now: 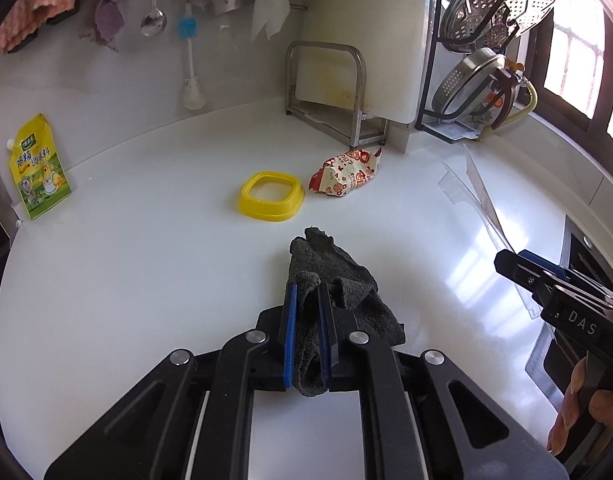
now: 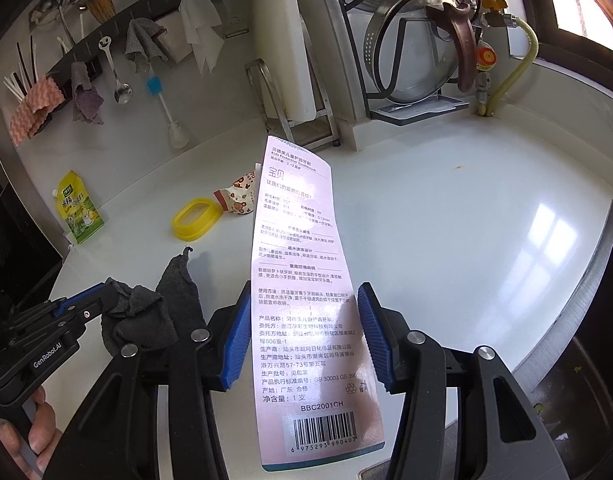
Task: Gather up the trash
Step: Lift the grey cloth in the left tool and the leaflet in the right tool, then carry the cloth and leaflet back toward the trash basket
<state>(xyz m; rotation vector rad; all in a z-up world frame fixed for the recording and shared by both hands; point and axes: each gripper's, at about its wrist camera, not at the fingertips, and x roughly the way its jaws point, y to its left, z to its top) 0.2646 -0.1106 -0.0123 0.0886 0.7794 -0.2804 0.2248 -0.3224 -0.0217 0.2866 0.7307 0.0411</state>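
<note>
My left gripper [image 1: 306, 300] is shut on a dark grey rag [image 1: 338, 292] low over the white counter [image 1: 146, 280]; both also show in the right wrist view, gripper [image 2: 94, 300] and rag [image 2: 146, 316]. My right gripper [image 2: 304, 320] holds a pink toothbrush package card [image 2: 298, 280] between its blue pads [image 2: 238, 340], which press its two edges. In the left wrist view the right gripper [image 1: 518, 268] is at the right with the clear blister pack [image 1: 478, 196]. A red snack wrapper [image 1: 346, 174] and a yellow plastic ring [image 1: 271, 196] lie further back.
A yellow-green seasoning pouch [image 1: 38, 168] leans at the left wall. A metal rack [image 1: 326, 92] with a white cutting board [image 1: 366, 32] and a rack with steel lids [image 1: 478, 80] stand at the back. Cloths, a spoon [image 1: 153, 20] and a brush [image 1: 188, 60] hang on the wall.
</note>
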